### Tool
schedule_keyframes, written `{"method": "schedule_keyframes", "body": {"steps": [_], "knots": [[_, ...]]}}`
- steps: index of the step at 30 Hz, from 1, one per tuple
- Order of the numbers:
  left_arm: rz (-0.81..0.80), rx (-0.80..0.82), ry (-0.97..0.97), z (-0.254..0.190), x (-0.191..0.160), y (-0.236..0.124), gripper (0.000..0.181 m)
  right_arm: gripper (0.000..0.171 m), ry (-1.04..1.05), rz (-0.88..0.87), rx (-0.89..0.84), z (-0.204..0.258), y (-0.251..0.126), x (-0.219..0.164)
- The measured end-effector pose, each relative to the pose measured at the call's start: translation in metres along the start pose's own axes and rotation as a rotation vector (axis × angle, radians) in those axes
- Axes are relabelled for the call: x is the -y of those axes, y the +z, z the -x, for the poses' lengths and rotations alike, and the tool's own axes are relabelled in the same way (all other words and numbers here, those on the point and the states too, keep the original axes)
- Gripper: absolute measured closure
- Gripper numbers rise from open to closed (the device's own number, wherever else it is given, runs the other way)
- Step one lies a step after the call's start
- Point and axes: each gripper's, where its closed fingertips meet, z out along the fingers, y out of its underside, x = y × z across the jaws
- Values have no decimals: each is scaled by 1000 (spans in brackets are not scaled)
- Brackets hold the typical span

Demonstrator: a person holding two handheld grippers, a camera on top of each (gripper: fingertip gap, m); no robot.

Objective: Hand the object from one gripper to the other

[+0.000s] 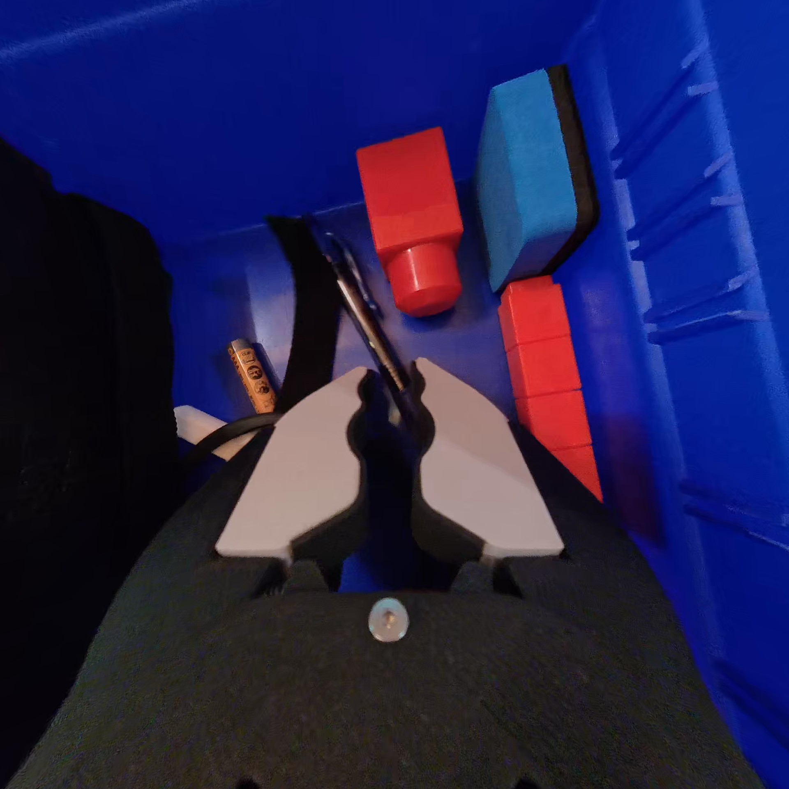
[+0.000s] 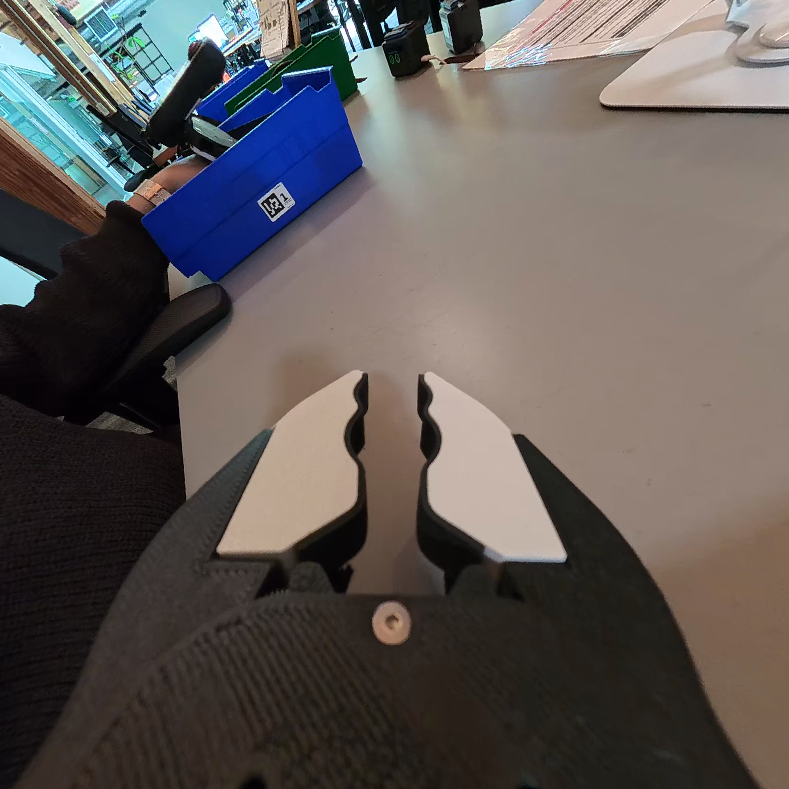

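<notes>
- Slipping is the main risk: the left hand-held gripper [image 1: 392, 378] sits low inside the blue bin [image 1: 704, 299], fingers narrow around a thin dark pen [image 1: 363, 316], perhaps not yet clamped, and the pen may twist out.
- Right hand-held gripper [image 2: 393, 384] hovers over the table [image 2: 555, 256], partly open, empty, well apart from the bin.

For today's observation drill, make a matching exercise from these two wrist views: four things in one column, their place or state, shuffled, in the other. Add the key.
Things
1. pen
2. right gripper
3. red row of blocks
4. eraser

Place or state
A. over the grey table, nothing between its fingers
B. along the blue bin's right wall
C. between the left gripper's fingertips
D. light blue with a black backing

Pairs: 1-C, 2-A, 3-B, 4-D
</notes>
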Motion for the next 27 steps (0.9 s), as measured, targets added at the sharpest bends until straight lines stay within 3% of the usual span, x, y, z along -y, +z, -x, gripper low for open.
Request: {"method": "schedule_keyframes", "body": {"steps": [6,15,20,25,27], "knots": [[-13,46,5,10,2,-6,166,149,2,0,5,1,0,1],[-444,10,-246,46,52,-79,169,149,15,0,14,1,1,0],[-717,-225,-346,26,89,-125,171,149,20,0,11,0,1,0],[-775,-263,-330,8,105,-139,171,149,15,4,2,-2,2,0],[-827,-354,-323,-11,116,-150,171,150,3,-3,-18,-4,2,1]]}}
